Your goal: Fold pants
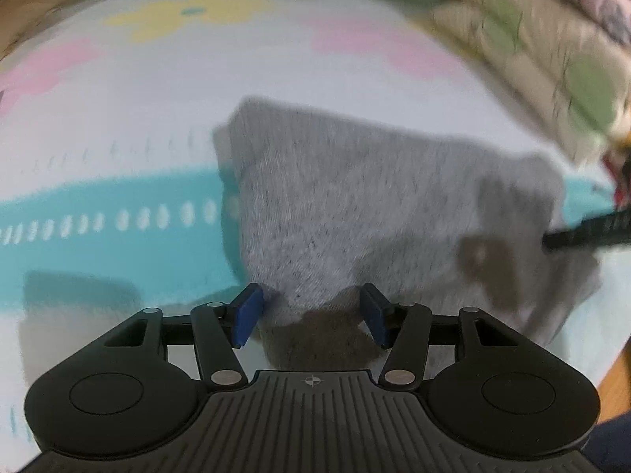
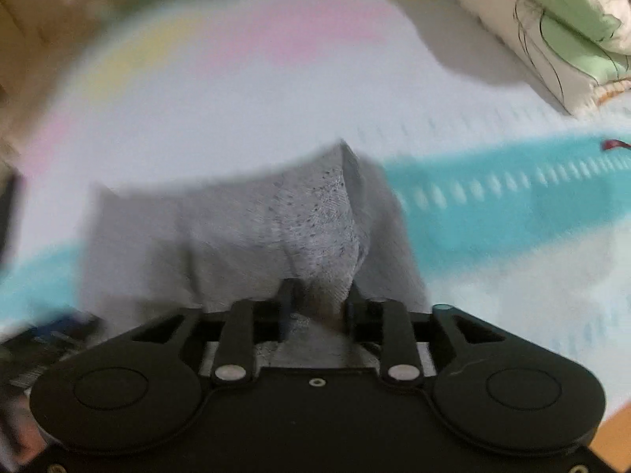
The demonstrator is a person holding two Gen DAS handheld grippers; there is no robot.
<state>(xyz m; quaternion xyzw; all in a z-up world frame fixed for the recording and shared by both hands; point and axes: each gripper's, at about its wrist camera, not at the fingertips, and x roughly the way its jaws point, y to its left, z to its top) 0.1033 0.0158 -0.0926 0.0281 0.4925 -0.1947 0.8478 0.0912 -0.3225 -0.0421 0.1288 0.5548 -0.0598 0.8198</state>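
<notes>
Grey speckled pants (image 1: 355, 205) lie folded on a white bed sheet with a teal band (image 1: 98, 232). My left gripper (image 1: 311, 313) is open, its blue pads (image 1: 248, 313) standing either side of the pants' near edge, with cloth between them. In the right wrist view my right gripper (image 2: 317, 307) is shut on a bunched part of the pants (image 2: 315, 213), and the cloth rises from the jaws. A fingertip of the right gripper (image 1: 583, 232) shows in the left wrist view at the pants' right end. Both views are motion-blurred.
The sheet (image 2: 236, 110) carries pink and yellow flower prints. A folded cream and green quilt (image 1: 544, 47) lies at the far right, also in the right wrist view (image 2: 552, 23). A wooden edge (image 1: 615, 386) shows at the lower right.
</notes>
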